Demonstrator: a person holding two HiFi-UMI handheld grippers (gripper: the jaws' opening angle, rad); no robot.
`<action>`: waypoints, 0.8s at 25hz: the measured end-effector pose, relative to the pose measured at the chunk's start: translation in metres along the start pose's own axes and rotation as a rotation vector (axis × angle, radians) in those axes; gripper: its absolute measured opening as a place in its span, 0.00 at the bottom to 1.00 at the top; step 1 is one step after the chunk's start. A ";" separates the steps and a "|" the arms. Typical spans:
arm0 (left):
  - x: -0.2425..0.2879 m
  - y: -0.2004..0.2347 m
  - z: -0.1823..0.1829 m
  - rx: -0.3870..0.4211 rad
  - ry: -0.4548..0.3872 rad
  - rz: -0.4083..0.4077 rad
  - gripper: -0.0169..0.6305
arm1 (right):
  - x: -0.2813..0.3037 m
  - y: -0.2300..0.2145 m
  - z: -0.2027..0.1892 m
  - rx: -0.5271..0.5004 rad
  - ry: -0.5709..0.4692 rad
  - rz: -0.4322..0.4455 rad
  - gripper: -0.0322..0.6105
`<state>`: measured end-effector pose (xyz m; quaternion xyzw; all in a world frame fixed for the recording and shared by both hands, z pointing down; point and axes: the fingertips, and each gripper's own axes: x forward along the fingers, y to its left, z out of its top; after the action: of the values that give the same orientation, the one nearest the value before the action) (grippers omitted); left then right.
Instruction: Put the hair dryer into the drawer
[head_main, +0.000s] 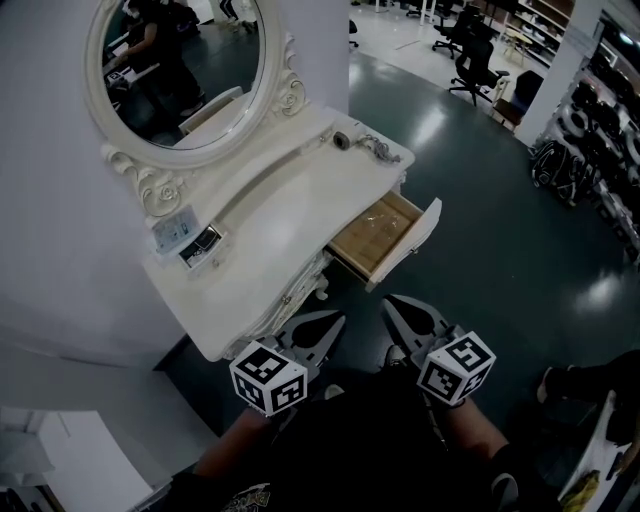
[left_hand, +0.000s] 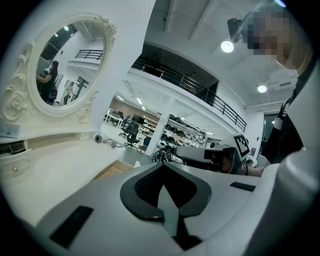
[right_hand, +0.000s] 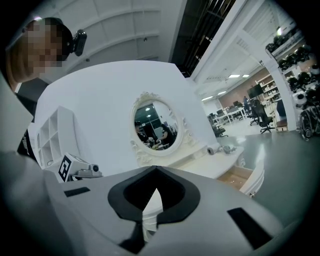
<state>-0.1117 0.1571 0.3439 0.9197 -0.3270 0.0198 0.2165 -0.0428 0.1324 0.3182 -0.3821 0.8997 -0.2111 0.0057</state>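
Note:
A white dressing table (head_main: 270, 215) with an oval mirror (head_main: 185, 60) stands ahead. Its right drawer (head_main: 418, 234) is pulled out, showing a bare wooden bottom; the drawer (right_hand: 252, 181) also shows in the right gripper view. At the far end of the tabletop lies a small white barrel-shaped thing (head_main: 342, 140) with a grey bundle beside it, possibly the hair dryer (right_hand: 213, 150); I cannot tell for sure. My left gripper (head_main: 330, 322) and right gripper (head_main: 393, 302) hover side by side in front of the table, below the drawer. Both are shut with nothing held, well short of the tabletop.
A card and a small dark object (head_main: 190, 240) lie at the near left of the tabletop. Office chairs (head_main: 470, 55) and shelves with black gear (head_main: 590, 120) stand across the dark green floor. A person's reflection shows in the mirror.

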 end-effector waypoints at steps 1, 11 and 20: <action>0.003 0.001 0.001 0.001 -0.002 0.000 0.03 | 0.001 -0.002 0.002 -0.003 -0.001 0.001 0.10; 0.058 0.026 0.012 -0.002 -0.010 0.030 0.03 | 0.024 -0.057 0.026 -0.008 -0.003 0.022 0.10; 0.133 0.067 0.042 -0.021 -0.034 0.091 0.03 | 0.064 -0.133 0.064 -0.019 0.029 0.068 0.10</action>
<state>-0.0523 0.0145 0.3556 0.9016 -0.3725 0.0104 0.2195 0.0145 -0.0183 0.3204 -0.3485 0.9140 -0.2079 -0.0038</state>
